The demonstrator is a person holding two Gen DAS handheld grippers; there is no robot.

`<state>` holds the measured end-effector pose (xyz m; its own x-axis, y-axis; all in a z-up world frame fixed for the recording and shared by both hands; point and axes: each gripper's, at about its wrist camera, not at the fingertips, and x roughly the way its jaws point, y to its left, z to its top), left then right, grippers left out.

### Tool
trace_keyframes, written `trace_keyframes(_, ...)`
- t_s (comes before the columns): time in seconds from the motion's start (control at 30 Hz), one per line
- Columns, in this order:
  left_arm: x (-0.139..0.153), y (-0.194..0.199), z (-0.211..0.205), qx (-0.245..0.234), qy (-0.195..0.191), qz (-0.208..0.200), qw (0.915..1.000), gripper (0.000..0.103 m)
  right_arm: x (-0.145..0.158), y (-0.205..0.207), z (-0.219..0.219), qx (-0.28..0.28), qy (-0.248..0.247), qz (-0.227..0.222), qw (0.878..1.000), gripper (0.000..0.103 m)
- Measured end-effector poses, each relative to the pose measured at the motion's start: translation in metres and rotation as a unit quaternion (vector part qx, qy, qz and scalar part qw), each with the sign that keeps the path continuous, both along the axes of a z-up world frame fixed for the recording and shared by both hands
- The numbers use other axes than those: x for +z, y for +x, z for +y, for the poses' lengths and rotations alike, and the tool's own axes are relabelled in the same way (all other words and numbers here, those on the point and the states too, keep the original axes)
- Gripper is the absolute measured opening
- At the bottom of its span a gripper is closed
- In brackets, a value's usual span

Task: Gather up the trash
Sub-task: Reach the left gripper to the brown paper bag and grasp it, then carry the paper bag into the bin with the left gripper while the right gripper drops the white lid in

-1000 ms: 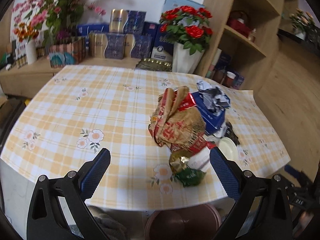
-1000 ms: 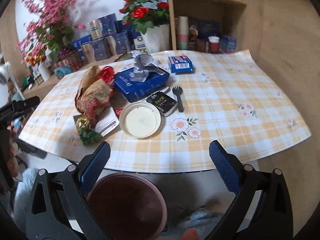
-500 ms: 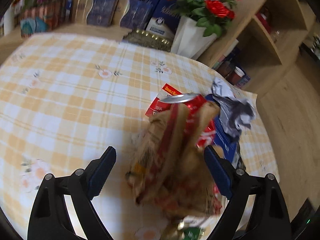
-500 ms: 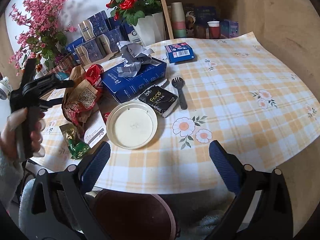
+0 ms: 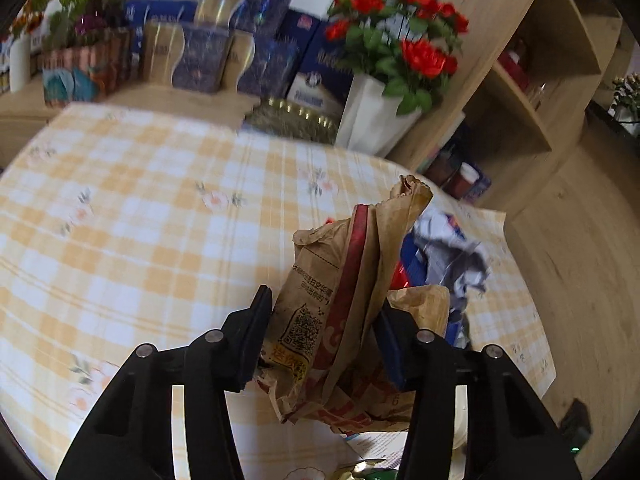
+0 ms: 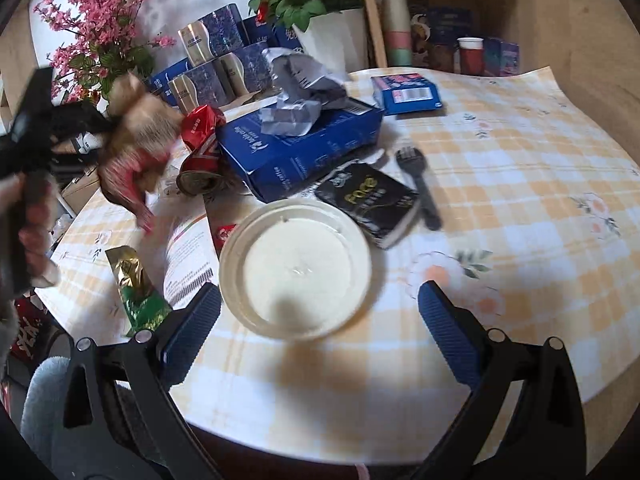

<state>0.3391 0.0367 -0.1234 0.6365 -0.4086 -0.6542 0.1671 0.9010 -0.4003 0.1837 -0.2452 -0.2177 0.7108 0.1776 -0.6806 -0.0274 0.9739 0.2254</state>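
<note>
— While your left claw point(image 5: 324, 332) pinches the crumpled brown paper bag point(image 5: 340, 300), is it off the bench point(image 5: 140, 208)?

— It looks lifted, above the near left edge; its creased kraft paper is printed red.

— And your right claw point(image 6: 320, 320)?

— Spread wide, holding nothing, over the smooth round white lid point(image 6: 296, 268) near the front edge. The checked cloth lies bare to your right.
</note>
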Motion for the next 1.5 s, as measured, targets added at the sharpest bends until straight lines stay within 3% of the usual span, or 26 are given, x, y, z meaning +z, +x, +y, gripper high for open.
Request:
trace_keyframes(0.2, 0.029, -0.020, 0.008, -0.004, 0.007, -0.021, 0.9998, 0.048, -0.009, 0.020, 0.018, 0.007, -0.011, 0.009, 1.000, 0.097)
trace_keyframes(0.37, 0.035, -0.042, 0.008, -0.015, 0.003, -0.029, 0.9995, 0.048, -0.016, 0.032, 0.023, 0.000, -0.034, 0.020, 0.999, 0.097)
trace_keyframes(0.4, 0.034, -0.046, 0.008, -0.017, -0.001, -0.028, 0.9995, 0.048, -0.015, 0.031, 0.024, 0.002, -0.035, 0.018, 0.999, 0.096)
trace_keyframes(0.43, 0.034, -0.049, 0.008, -0.019, -0.003, -0.027, 0.9995, 0.048, -0.014, 0.031, 0.024, 0.006, -0.035, 0.018, 0.999, 0.088)
trace_keyframes(0.47, 0.035, -0.053, 0.007, -0.022, -0.005, -0.026, 0.9994, 0.048, -0.012, 0.030, 0.023, 0.008, -0.035, 0.018, 0.999, 0.088)
trace_keyframes(0.67, 0.051, -0.082, 0.002, -0.038, 0.001, -0.045, 0.9983, 0.048, 0.010, 0.008, 0.017, 0.012, -0.032, -0.007, 0.999, 0.087)
trace_keyframes(0.87, 0.061, -0.131, -0.012, -0.073, 0.011, -0.058, 0.9956, 0.048, 0.032, -0.040, 0.006, 0.021, -0.021, -0.045, 0.999, 0.087)
trace_keyframes(1.2, 0.009, -0.232, -0.033, -0.124, 0.055, -0.018, 0.9906, 0.049, 0.030, -0.136, -0.013, 0.011, -0.008, -0.057, 0.998, 0.087)
trace_keyframes(1.33, -0.016, -0.259, -0.040, -0.142, 0.071, 0.000, 0.9873, 0.049, 0.027, -0.161, -0.016, 0.002, -0.002, -0.069, 0.998, 0.088)
trace_keyframes(1.5, -0.056, -0.283, -0.056, -0.157, 0.118, 0.001, 0.9806, 0.049, 0.026, -0.175, -0.014, 0.000, -0.015, -0.085, 0.996, 0.088)
